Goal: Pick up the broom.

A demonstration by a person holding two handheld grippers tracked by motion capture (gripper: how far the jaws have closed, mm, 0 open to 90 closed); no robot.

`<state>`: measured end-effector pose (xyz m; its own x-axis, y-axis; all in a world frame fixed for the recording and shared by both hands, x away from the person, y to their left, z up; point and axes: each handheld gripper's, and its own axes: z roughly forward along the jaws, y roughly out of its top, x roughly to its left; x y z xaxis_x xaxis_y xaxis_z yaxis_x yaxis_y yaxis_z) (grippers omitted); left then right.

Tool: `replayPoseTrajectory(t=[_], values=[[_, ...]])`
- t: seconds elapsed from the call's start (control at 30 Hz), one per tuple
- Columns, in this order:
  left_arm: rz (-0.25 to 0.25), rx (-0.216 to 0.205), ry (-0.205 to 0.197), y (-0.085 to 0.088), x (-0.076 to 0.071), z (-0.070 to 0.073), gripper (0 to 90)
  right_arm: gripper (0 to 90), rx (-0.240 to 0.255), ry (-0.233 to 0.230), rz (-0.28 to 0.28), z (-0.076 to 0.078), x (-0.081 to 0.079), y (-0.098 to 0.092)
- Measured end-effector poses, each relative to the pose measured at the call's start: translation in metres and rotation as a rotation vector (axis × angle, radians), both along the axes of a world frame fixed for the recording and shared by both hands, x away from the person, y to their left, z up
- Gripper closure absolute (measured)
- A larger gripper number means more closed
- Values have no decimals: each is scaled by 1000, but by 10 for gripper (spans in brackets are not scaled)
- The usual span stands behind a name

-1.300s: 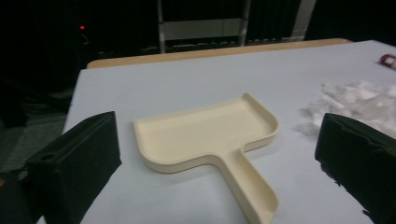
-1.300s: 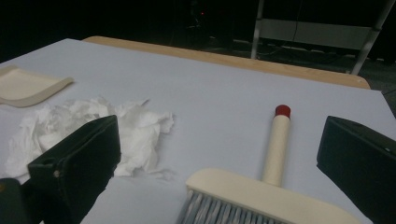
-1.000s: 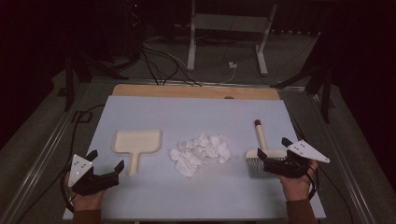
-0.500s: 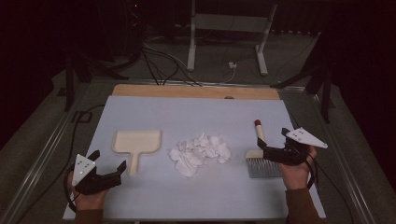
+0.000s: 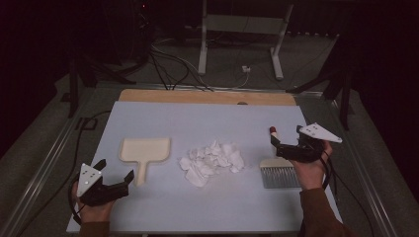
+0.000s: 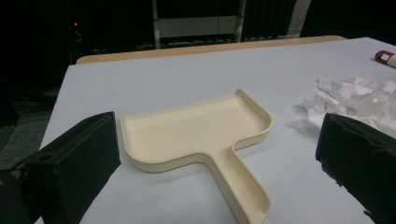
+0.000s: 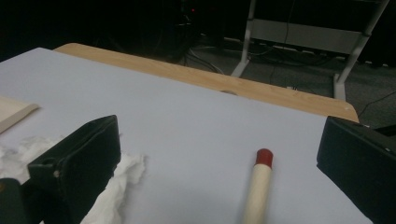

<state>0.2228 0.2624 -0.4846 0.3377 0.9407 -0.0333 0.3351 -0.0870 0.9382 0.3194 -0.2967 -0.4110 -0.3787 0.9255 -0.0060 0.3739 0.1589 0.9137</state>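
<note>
The high view looks forward and down from above the person's side, taking in the whole bench (image 5: 148, 113). The left gripper view sits low and close, facing the dustpan (image 6: 196, 133). The right gripper view, equally low, faces along the brush handle (image 7: 258, 186) toward the far edge. All three share the crumpled paper (image 5: 211, 162).

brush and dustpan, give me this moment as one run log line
left gripper: open, near dustpan handle | right gripper: open, over brush handle | paper scraps: piled between, unswept | nothing held
</note>
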Motion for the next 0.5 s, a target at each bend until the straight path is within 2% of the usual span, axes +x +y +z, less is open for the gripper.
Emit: replayPoseTrajectory(t=[0.5], values=[[1,-1,-3,-1,-1,0,7,0,-18,25,-25,3,26,-1]])
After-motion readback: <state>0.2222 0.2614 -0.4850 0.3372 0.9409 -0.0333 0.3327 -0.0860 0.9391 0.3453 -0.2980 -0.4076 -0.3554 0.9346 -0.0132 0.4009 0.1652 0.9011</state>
